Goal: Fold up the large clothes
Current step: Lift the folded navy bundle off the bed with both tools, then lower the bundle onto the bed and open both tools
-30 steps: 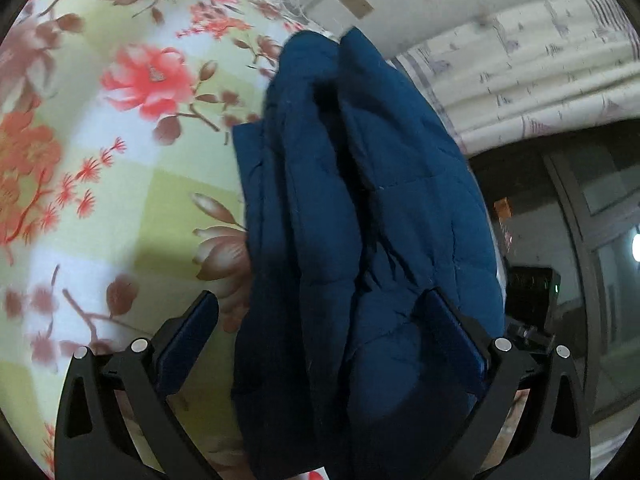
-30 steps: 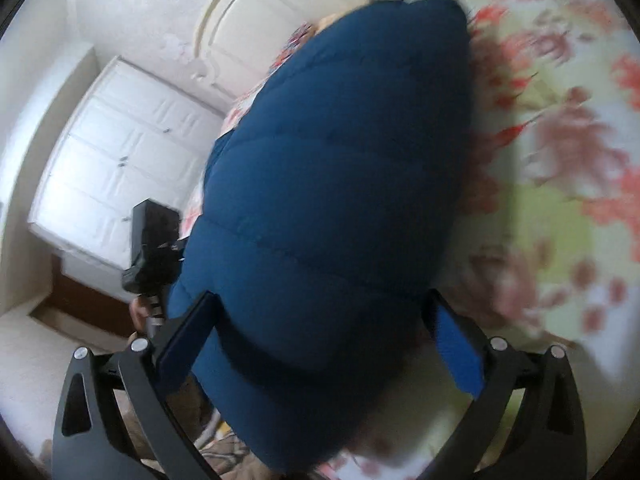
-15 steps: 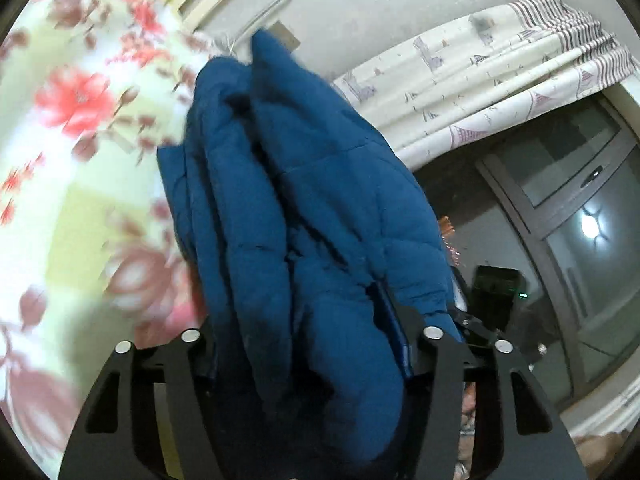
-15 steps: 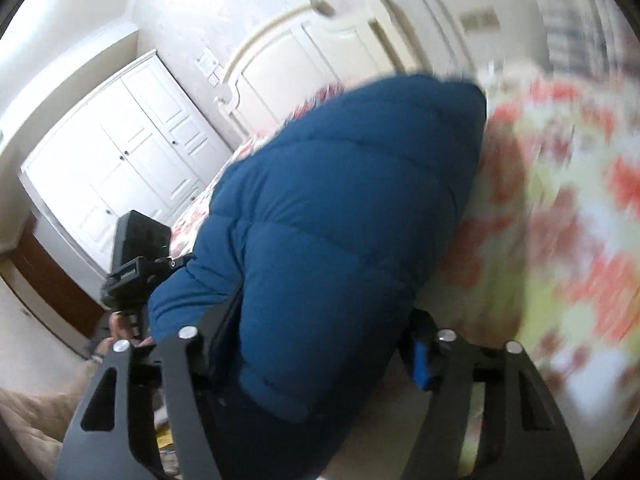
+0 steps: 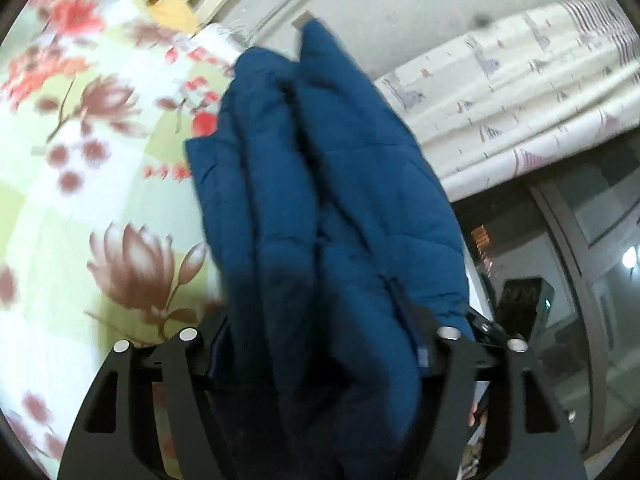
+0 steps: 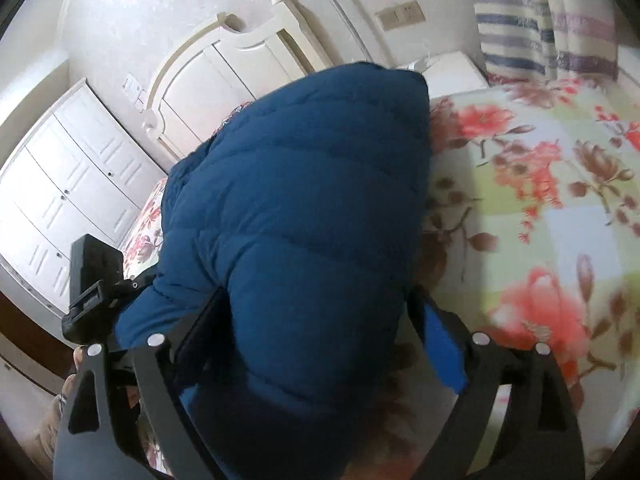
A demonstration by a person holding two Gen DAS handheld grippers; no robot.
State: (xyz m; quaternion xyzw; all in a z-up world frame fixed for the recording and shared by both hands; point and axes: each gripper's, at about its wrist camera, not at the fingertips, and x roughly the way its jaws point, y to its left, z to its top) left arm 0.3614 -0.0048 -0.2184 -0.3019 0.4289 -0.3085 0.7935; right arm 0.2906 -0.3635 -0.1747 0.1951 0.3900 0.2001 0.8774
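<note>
A padded blue jacket (image 5: pixel 340 180) lies folded into a thick bundle on the flowered bed cover (image 5: pixel 80 200). My left gripper (image 5: pixel 320 344) straddles one end of it; the padding fills the whole gap, both pads touch it, and the jaws are opening. In the right wrist view the jacket (image 6: pixel 304 200) bulges between the fingers of my right gripper (image 6: pixel 316 332), whose jaws are also opening. Its blue right pad (image 6: pixel 444 356) stands clear of the cloth. The bed cover (image 6: pixel 540 220) spreads to the right there.
A white headboard (image 6: pixel 224 68) and white wardrobe (image 6: pixel 60 184) stand behind the bed. A patterned curtain (image 5: pixel 520 80) and a dark glass door (image 5: pixel 600 280) are beside it. The other gripper's body (image 6: pixel 92 280) and a hand (image 6: pixel 72 380) are at the lower left.
Both grippers closed in on the jacket, carried it across the bed, and now stand wider again. The right pad has come off the cloth.
</note>
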